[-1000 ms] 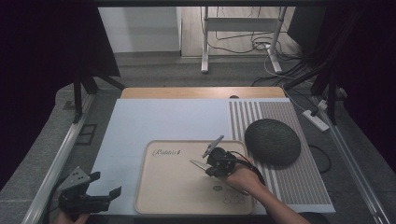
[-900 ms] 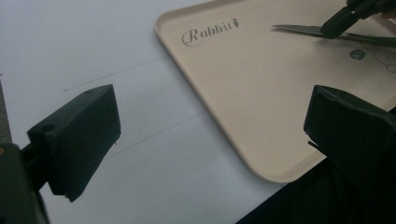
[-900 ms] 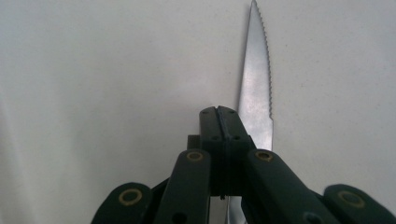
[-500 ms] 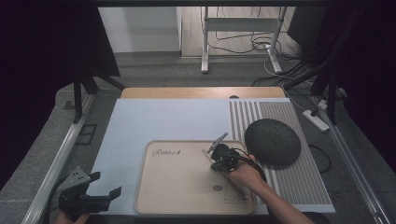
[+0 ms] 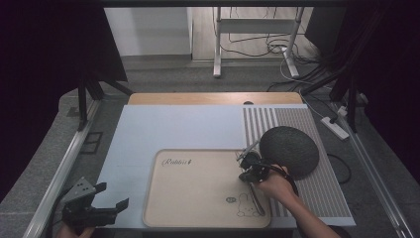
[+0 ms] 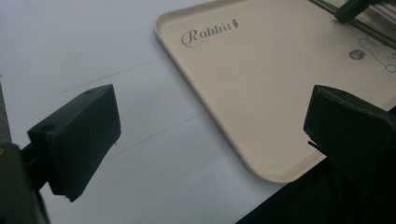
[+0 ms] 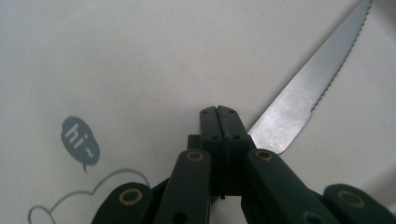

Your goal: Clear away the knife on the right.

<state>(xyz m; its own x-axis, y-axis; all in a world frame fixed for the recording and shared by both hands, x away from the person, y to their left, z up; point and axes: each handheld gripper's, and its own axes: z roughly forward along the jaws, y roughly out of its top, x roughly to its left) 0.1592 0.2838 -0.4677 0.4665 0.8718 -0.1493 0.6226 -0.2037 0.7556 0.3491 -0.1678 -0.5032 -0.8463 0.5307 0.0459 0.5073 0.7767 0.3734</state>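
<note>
1. holding a serrated knife (image 7: 303,100) over the beige tray (image 5: 198,198), my right gripper (image 5: 246,159) sits at centre right of the high view, jaws pinched flat together; in the right gripper view the blade runs out from behind the jaws toward the upper right corner, so i judge them clamped on the knife near where blade meets handle.
2. judging the step: the knife is being carried or set down at the tray's right edge, near the printed rabbit drawing (image 5: 245,204). the next move calls for lowering it flat onto the tray, then parting the jaws without dragging the blade.
3. my left gripper (image 5: 101,206) waits at lower left of the high view, jaws wide apart and empty, hovering off the tray's near corner above the pale blue mat (image 5: 163,129).
4. a dark round mat (image 5: 289,151) lies just right of the knife on the striped placemat (image 5: 297,124); it crowds the blade tip. whether the tip touches it, i cannot tell.
</note>
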